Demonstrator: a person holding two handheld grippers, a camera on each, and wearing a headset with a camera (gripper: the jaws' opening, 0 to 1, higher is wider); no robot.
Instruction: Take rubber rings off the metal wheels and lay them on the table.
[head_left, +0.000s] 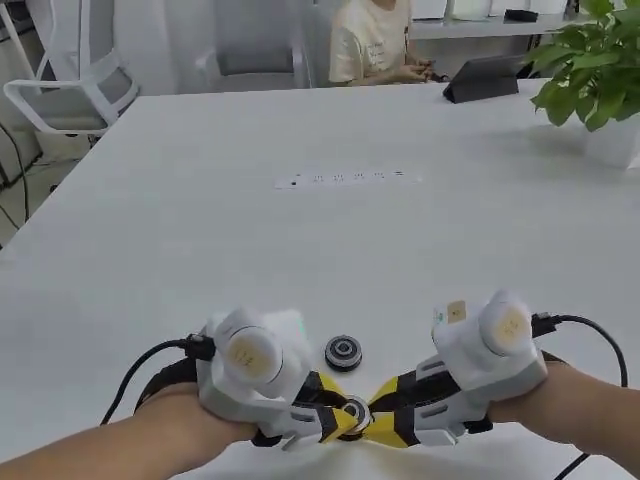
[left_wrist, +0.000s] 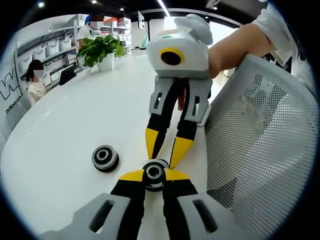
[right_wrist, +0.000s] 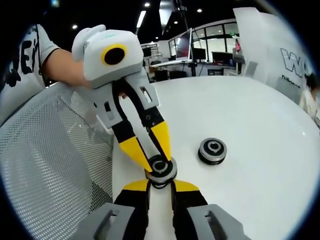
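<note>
Wheel (head_left: 352, 412) between left claw (left_wrist: 153, 176), right claw (right_wrist: 161, 186); "W" signage (right_wrist: 291, 60).

Table (head_left: 180, 220): white, level.
Loose wheel (head_left: 343, 352): flat on it, just ahead of left gripper (head_left: 338, 419).
Plant pot (head_left: 612, 140): far beyond, right.

Left gripper (head_left: 335, 421) & right gripper (head_left: 374, 421), lower centre of head view: white rounded housings w/ pale yellow discs, black jaw arms, yellow tips. Left cable (head_left: 135, 365) black, lower left; right cable (head_left: 585, 320) black, lower right. Grey slotted bodies at btm of both gripper views. Right sleeve (left_wrist: 274, 21) short, white, upper right; left sleeve (right_wrist: 22, 55) pale grey w/ dark lettering, upper left.
</note>
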